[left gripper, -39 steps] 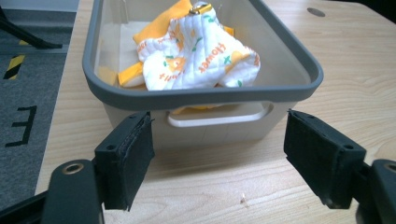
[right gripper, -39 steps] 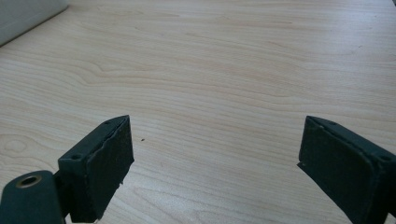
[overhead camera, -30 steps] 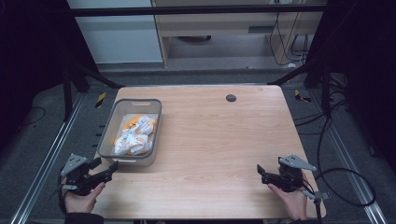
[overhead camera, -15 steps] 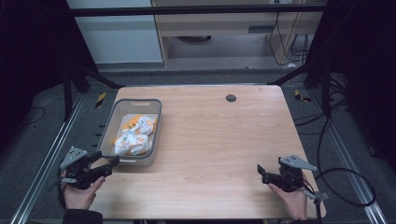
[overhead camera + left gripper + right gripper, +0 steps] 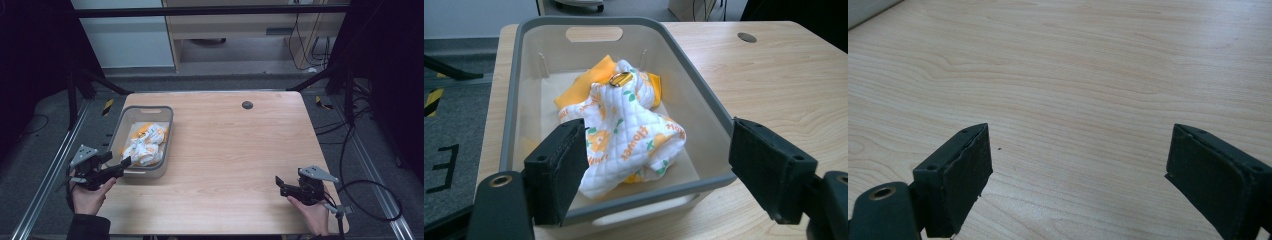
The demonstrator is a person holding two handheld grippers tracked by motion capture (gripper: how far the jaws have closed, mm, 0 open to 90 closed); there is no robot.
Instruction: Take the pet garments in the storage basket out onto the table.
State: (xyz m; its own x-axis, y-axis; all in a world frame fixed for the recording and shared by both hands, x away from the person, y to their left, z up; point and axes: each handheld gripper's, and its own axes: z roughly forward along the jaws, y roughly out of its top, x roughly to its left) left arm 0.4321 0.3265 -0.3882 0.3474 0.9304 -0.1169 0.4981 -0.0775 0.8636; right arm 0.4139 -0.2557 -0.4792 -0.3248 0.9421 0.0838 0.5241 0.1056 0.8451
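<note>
High view: we are watching the left gripper (image 5: 117, 166), jaws spread wide and empty, having shifted closer to the grey bin (image 5: 164, 116) since a second ago. Inside the bin, a crumpled white quilted cloth (image 5: 629, 135) with orange print is lying between those jaws. Far right of the bin, the right gripper (image 5: 281, 185) is gaping empty.

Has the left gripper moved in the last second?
Yes. The left gripper has swung up and in toward the bin; its jaws now stand open at the bin's near end.
</note>
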